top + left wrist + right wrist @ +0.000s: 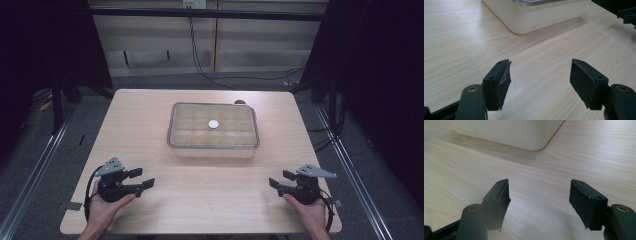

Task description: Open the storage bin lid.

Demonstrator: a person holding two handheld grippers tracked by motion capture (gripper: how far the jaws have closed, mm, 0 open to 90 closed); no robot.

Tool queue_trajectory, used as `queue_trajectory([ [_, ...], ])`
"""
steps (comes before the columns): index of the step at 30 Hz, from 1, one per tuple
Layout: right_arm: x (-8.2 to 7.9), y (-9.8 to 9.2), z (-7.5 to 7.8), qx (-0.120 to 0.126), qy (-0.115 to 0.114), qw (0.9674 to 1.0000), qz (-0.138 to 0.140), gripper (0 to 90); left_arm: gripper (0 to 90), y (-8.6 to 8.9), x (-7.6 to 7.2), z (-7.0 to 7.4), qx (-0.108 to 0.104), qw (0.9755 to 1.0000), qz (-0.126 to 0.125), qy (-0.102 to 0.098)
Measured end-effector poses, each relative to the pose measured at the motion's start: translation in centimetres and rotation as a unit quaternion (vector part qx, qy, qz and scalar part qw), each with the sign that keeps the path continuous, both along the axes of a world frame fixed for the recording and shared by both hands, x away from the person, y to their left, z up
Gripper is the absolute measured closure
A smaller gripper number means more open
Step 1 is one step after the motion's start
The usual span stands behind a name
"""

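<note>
A lidded box (pixel 214 131) sits flat at mid-bench, slightly toward the far side. The body is cream-coloured; the lid (pixel 213 125) is clear, and a grid of compartments shows through it. A small white round thing (pixel 213 124) lies at the centre of the lid area; whether it is a knob on the lid or something inside cannot be told. The lid appears seated all round. A small dark item (pixel 240 102) peeks out just behind the far right corner of the box; too small to identify.

The bench (pixel 150 115) is pale wood grain and bare around the box.

Left tool (pixel 141 179) rests at the near left of the bench, held in a hand (pixel 105 207), pointing right and slightly toward the box. Its jaws stand apart with nothing between them; in the left gripper view the near corner of the box (pixel 524 20) lies ahead, well apart from the pads.

Right tool (pixel 281 181) rests at the near right, held in the other hand (pixel 312 212), pointing left. Jaws also apart and empty; the right gripper view shows a rounded box corner (pixel 534 143) ahead, not touched.

Judgement: work on the box has not begun. Neither tool is in contact, the lid is on, and everything remains to be done, starting with an approach from both sides.
</note>
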State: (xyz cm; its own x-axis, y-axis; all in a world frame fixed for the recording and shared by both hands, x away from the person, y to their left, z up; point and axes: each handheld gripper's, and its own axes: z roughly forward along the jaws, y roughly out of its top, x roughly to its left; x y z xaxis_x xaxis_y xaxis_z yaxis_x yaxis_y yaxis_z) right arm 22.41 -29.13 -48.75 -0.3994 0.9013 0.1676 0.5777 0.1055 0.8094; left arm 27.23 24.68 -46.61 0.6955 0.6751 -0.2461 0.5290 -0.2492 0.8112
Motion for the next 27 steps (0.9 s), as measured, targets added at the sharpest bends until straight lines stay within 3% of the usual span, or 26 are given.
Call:
queue_trajectory([
  [6,-0.1,-0.1,0.4,0.02,0.001,0.9998,0.001,32.5,34.2,-0.3,0.4,0.0,0.0,0.9998,0.019,-0.008],
  [12,0.0,0.3,0.7,0.005,0.016,0.9998,0.012,35.7,34.4,-0.6,0.5,0.0,-0.005,0.9999,0.012,-0.004],
  [14,-0.2,0.5,0.8,0.008,0.001,1.0,-0.004,35.3,34.3,-0.7,0.6,0.1,-0.004,0.9999,0.009,0.001],
  [17,-0.1,0.6,1.1,0.009,0.0,1.0,-0.003,34.7,34.3,-0.8,0.8,0.2,0.002,1.0,0.004,0.002],
  [20,0.3,1.1,1.7,0.003,0.003,0.9999,0.01,31.5,34.1,-1.3,1.5,0.4,0.003,1.0,-0.001,0.007],
  [23,1.2,1.8,2.3,0.016,0.0,0.9991,0.039,31.3,33.7,-1.9,2.2,0.7,0.012,0.9998,-0.011,0.006],
  [27,2.2,2.3,2.3,0.017,0.003,0.9989,0.042,31.4,32.9,-2.4,3.0,1.2,0.023,0.9996,-0.013,0.002],
])
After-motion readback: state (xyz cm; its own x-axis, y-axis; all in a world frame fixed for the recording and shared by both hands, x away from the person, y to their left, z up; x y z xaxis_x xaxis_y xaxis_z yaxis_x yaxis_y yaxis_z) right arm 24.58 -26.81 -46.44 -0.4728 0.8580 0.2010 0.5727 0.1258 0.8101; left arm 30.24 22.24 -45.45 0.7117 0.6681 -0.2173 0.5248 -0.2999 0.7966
